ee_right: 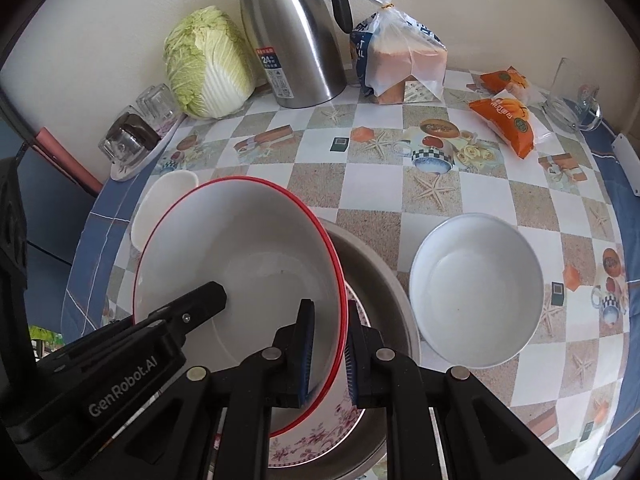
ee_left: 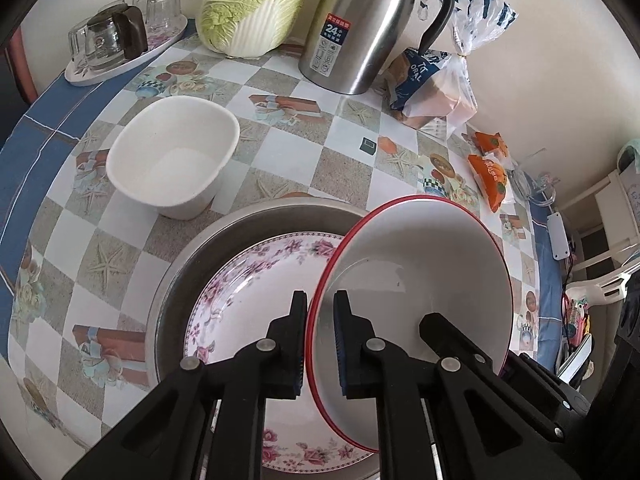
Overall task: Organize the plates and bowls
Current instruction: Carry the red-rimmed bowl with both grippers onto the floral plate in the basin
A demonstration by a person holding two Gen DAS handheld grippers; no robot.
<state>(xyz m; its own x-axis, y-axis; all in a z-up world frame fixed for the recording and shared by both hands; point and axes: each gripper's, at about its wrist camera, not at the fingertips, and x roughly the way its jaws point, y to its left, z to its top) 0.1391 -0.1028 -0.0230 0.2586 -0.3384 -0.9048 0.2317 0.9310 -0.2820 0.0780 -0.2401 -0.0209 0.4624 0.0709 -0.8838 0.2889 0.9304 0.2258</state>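
A red-rimmed white bowl hangs tilted over a metal basin. In the basin lies a pink-flowered plate. My left gripper is shut on the bowl's left rim. The right gripper is shut on the opposite rim, and its finger shows in the left wrist view. A white oval dish stands left of the basin. A pale grey round bowl stands to the basin's right.
At the back wall stand a steel thermos jug, a napa cabbage and a bread bag. A tray of upturned glasses is far left, orange snack packs far right.
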